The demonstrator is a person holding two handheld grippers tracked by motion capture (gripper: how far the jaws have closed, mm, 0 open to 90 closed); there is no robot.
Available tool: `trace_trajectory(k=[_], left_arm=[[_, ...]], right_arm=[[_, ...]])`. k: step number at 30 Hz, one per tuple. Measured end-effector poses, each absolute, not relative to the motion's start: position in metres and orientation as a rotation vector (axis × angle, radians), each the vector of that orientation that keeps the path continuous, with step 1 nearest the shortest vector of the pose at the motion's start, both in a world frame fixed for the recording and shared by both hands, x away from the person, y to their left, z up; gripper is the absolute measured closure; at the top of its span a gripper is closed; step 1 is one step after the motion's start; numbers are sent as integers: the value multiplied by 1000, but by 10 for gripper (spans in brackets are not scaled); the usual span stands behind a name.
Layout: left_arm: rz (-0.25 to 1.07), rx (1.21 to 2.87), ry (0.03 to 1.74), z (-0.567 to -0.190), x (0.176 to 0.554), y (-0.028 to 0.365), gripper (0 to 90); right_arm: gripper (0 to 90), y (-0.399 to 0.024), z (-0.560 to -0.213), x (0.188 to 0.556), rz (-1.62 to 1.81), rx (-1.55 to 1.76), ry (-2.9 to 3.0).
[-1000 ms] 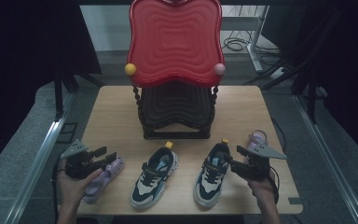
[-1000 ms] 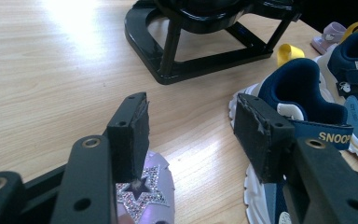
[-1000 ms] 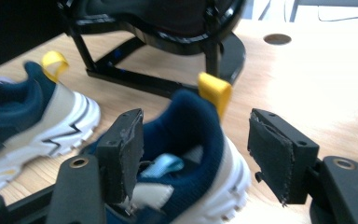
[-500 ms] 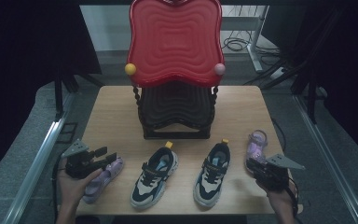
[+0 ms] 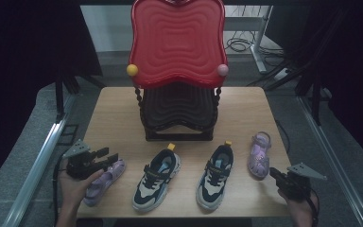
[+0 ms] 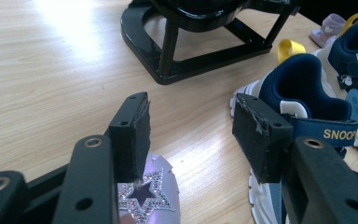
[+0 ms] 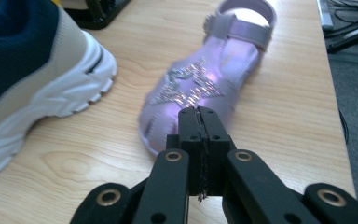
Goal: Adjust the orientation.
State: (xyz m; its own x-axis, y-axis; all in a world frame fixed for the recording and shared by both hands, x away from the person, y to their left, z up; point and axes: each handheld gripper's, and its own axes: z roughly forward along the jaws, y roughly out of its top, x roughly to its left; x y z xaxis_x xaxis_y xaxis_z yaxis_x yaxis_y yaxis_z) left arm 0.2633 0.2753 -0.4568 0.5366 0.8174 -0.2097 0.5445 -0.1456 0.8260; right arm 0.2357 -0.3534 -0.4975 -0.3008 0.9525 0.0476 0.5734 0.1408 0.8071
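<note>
Right gripper, lower right: jaws just closed, empty, near purple sandal; sneaker alongside. Left gripper, lower left: jaws apart over second purple sandal.

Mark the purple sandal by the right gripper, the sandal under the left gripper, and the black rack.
right purple sandal [image 7: 200, 88], right gripper view, glitter star on the strap
left purple sandal [image 6: 144, 198], left gripper view, star on the toe
black rack [image 5: 179, 111], high view, lower tier
</note>
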Motion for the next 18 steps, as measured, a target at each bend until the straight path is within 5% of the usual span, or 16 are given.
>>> trace_trajectory(k=[18], left_arm=[[389,1834,1141,-457,253,279,463]], right_arm=[[887,-359,-520,254,885,1480,2045]])
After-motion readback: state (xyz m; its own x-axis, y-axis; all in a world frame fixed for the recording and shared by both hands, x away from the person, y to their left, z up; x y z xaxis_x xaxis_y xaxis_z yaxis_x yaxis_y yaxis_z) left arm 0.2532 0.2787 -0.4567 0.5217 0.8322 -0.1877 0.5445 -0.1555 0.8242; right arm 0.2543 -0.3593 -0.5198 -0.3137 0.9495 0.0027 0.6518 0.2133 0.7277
